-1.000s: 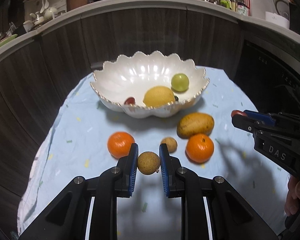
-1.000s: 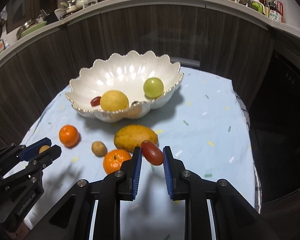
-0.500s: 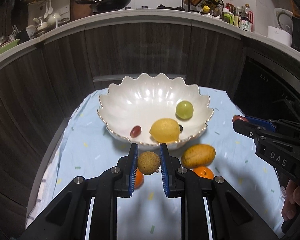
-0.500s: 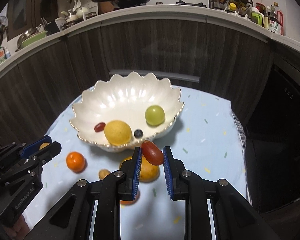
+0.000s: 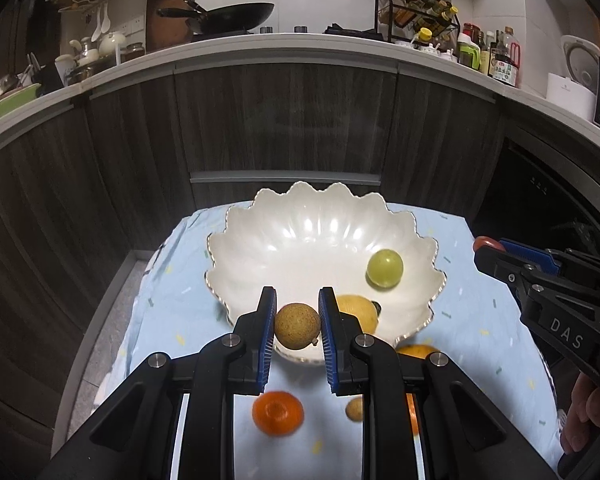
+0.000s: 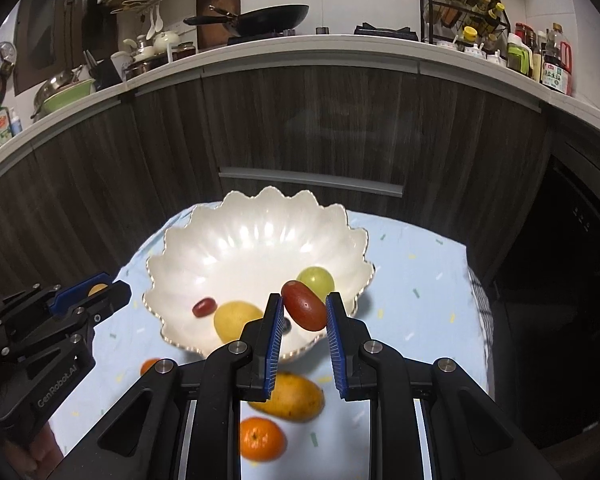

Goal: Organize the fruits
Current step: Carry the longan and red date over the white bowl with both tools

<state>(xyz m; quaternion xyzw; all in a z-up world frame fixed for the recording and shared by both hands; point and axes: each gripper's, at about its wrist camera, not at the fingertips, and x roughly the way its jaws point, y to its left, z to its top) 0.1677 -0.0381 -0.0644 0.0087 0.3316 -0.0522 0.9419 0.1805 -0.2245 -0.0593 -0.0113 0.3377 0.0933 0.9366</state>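
Between blue pads (image 5: 269, 334), a round speckled tan fruit (image 5: 297, 325).

Dim kitchen; overhead glare streaks the white bowl (image 5: 300, 240); fisheye corners go black; nearest fruit seems slightly blurred.

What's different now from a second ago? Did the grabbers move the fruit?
Both grippers rose and moved toward the white bowl. The left gripper carried its round brown fruit from over the cloth to the near rim; the right gripper did likewise with its red grape. Both grips stayed shut. The fruit already inside the bowl stayed put.
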